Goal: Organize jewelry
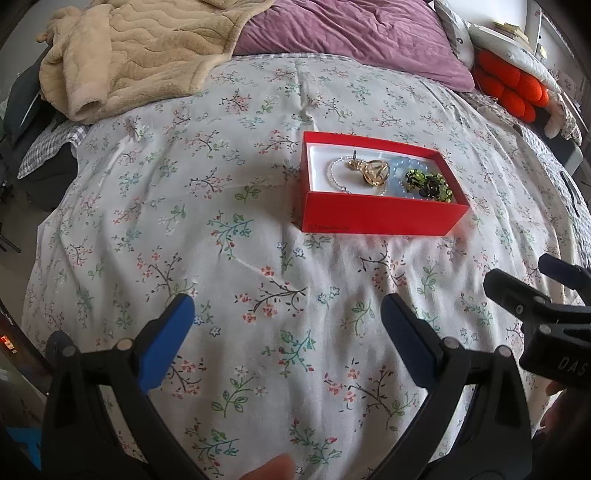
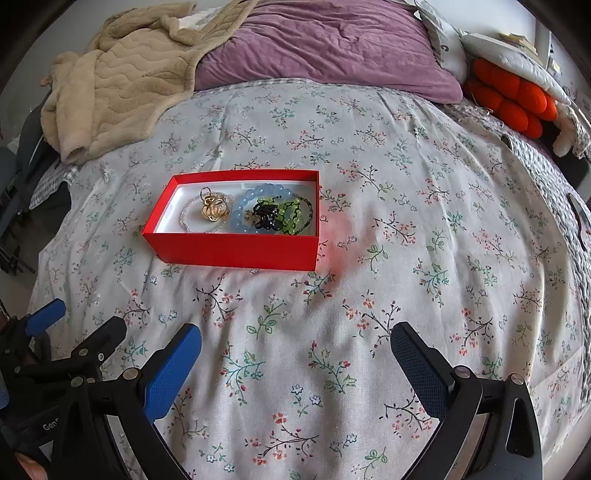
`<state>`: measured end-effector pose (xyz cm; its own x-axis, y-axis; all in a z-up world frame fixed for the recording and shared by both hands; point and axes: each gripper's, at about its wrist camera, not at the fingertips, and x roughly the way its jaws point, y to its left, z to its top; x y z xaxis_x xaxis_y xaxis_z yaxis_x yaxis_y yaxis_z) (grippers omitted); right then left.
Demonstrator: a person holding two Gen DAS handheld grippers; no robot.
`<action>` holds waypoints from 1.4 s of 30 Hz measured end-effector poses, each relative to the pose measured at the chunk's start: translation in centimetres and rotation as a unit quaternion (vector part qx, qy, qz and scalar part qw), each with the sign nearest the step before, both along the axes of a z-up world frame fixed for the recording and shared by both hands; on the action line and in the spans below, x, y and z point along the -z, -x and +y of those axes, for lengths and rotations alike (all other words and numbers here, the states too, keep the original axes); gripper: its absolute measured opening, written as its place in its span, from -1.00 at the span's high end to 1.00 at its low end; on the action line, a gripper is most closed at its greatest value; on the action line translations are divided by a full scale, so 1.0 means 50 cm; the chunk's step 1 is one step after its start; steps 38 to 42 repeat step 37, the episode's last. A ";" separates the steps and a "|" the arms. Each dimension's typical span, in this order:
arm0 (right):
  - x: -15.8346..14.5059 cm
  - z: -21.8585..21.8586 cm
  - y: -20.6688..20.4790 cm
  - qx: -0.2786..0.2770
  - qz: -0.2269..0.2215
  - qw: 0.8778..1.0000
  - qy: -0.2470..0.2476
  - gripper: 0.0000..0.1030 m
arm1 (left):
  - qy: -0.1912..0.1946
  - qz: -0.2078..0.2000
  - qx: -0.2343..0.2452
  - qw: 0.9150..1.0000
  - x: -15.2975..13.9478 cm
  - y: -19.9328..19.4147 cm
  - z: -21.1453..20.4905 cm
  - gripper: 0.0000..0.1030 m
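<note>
A red box [image 1: 373, 216] [image 2: 236, 251] with a white lining lies on the floral bedspread. Inside it are a gold pendant [image 1: 373, 171] [image 2: 213, 209] on a pearl strand, a pale blue bead bracelet [image 1: 400, 164] [image 2: 245, 203], a black piece [image 2: 266, 216] and a green bead bracelet [image 1: 430, 182] [image 2: 291, 218]. My left gripper [image 1: 288, 314] stands open in front of the box, nothing between its blue pads. My right gripper [image 2: 295, 349] is open too, nearer than the box and to its right. In the left wrist view the right gripper shows at the right edge.
A beige fleece blanket [image 1: 133, 51] [image 2: 118, 81] is heaped at the far left, a purple pillow [image 1: 351, 33] [image 2: 325, 40] at the head, an orange knotted cushion [image 1: 509, 88] [image 2: 513, 99] at the far right. The floral bedspread [image 1: 229, 206] [image 2: 424, 229] spreads around the box.
</note>
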<state>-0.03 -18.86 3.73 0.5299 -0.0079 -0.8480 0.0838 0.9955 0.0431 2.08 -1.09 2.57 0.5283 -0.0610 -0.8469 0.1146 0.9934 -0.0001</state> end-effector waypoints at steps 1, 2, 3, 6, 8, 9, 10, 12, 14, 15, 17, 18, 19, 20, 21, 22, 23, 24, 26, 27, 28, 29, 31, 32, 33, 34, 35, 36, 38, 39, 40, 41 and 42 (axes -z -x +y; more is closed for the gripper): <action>0.000 -0.001 0.000 0.001 0.000 1.000 0.000 -1.00 | 0.000 0.000 0.000 1.000 0.000 0.000 0.000 -0.95; 0.000 -0.002 0.001 0.001 0.000 1.000 0.000 -1.00 | 0.000 0.000 0.001 1.000 0.000 0.000 0.000 -0.95; 0.000 -0.002 0.000 0.001 0.000 1.000 0.000 -1.00 | 0.000 0.000 0.001 1.000 0.000 0.001 0.000 -0.95; 0.000 -0.001 0.001 0.001 0.000 1.000 0.000 -1.00 | -0.002 0.000 0.001 1.000 0.001 0.001 -0.001 -0.95; 0.000 -0.001 0.001 0.001 0.000 1.000 -0.001 -1.00 | -0.001 0.000 0.001 1.000 0.000 0.001 -0.001 -0.95; 0.000 -0.001 0.001 0.001 0.000 1.000 0.000 -1.00 | -0.002 0.000 0.001 1.000 0.000 0.001 -0.001 -0.95; 0.000 -0.001 0.000 0.001 0.000 1.000 0.000 -1.00 | -0.002 0.000 0.001 1.000 0.001 0.001 -0.001 -0.95; -0.002 -0.003 0.000 0.002 -0.001 1.000 -0.001 -1.00 | -0.001 0.000 0.001 1.000 0.001 0.001 -0.001 -0.95; -0.002 -0.003 0.000 0.004 -0.001 1.000 -0.001 -1.00 | -0.002 0.000 0.001 1.000 0.000 0.001 -0.001 -0.95; -0.002 -0.003 0.000 0.003 -0.001 1.000 -0.001 -1.00 | -0.002 0.000 0.001 1.000 0.001 0.001 -0.001 -0.95; -0.002 -0.003 0.000 0.003 -0.001 1.000 -0.001 -1.00 | -0.002 0.000 0.001 1.000 0.000 0.001 -0.001 -0.95; -0.002 -0.003 0.000 0.003 -0.001 1.000 -0.001 -1.00 | -0.002 0.000 0.001 1.000 0.000 0.001 -0.001 -0.95; -0.002 -0.003 0.000 0.003 -0.001 1.000 -0.001 -1.00 | -0.002 0.001 0.001 1.000 0.001 0.001 -0.001 -0.95; -0.002 -0.003 0.000 0.003 -0.001 1.000 -0.001 -1.00 | -0.002 0.001 0.001 1.000 0.001 0.002 0.000 -0.95; -0.002 -0.003 0.000 0.003 -0.001 1.000 0.000 -1.00 | -0.002 0.001 0.001 1.000 0.001 0.002 0.000 -0.95; -0.002 -0.002 0.000 0.003 -0.001 1.000 -0.001 -1.00 | -0.002 0.000 0.001 1.000 0.000 0.002 0.000 -0.95; -0.002 -0.002 0.000 0.004 -0.001 1.000 -0.001 -1.00 | -0.002 0.000 0.001 1.000 0.001 0.002 -0.001 -0.95; -0.001 -0.002 0.000 0.003 0.000 1.000 -0.001 -1.00 | -0.002 0.000 0.001 1.000 0.001 0.002 -0.001 -0.95; -0.001 -0.003 0.000 0.003 0.000 1.000 -0.001 -1.00 | -0.002 0.001 0.000 1.000 0.001 0.002 -0.001 -0.95; -0.001 -0.003 0.000 0.003 0.000 1.000 -0.001 -1.00 | -0.002 0.001 0.000 1.000 0.001 0.002 -0.001 -0.95; -0.001 -0.003 0.000 0.003 0.000 1.000 -0.001 -1.00 | -0.002 0.002 0.000 1.000 0.001 0.001 0.000 -0.95; -0.001 -0.002 0.000 0.004 -0.001 1.000 -0.001 -1.00 | -0.002 0.002 0.000 1.000 0.001 0.002 0.000 -0.95; -0.001 -0.003 0.000 0.002 -0.001 1.000 -0.001 -1.00 | -0.002 0.002 0.001 1.000 0.001 0.001 0.000 -0.95; 0.000 -0.003 0.000 0.003 -0.001 1.000 -0.001 -1.00 | -0.003 0.001 0.001 1.000 0.001 0.002 -0.001 -0.95; 0.000 -0.003 0.000 0.003 0.000 1.000 0.000 -1.00 | -0.003 0.001 0.000 1.000 0.000 0.002 0.000 -0.95; 0.001 -0.003 0.000 0.004 0.000 1.000 0.000 -1.00 | -0.005 0.001 0.000 1.000 0.001 0.002 -0.001 -0.95; 0.002 -0.003 0.000 0.003 0.000 1.000 -0.001 -1.00 | -0.006 0.000 0.000 1.000 0.001 0.003 -0.001 -0.95; 0.002 -0.003 0.000 0.003 0.001 1.000 0.000 -1.00 | -0.007 0.000 0.000 1.000 0.001 0.004 -0.002 -0.95; 0.002 -0.003 0.000 0.004 0.000 1.000 0.000 -1.00 | -0.007 0.001 0.001 1.000 0.002 0.003 -0.002 -0.95; 0.002 -0.003 0.000 0.004 0.000 1.000 0.000 -1.00 | -0.007 0.001 0.001 1.000 0.002 0.003 -0.002 -0.95; 0.002 -0.003 0.000 0.004 0.000 1.000 0.000 -1.00 | -0.007 0.001 0.001 1.000 0.002 0.003 -0.002 -0.95; 0.002 -0.003 0.000 0.004 0.000 1.000 0.000 -1.00 | -0.007 0.001 0.001 1.000 0.002 0.003 -0.002 -0.95; 0.002 -0.003 0.000 0.004 0.000 1.000 0.000 -1.00 | -0.007 0.001 0.001 1.000 0.002 0.003 -0.002 -0.95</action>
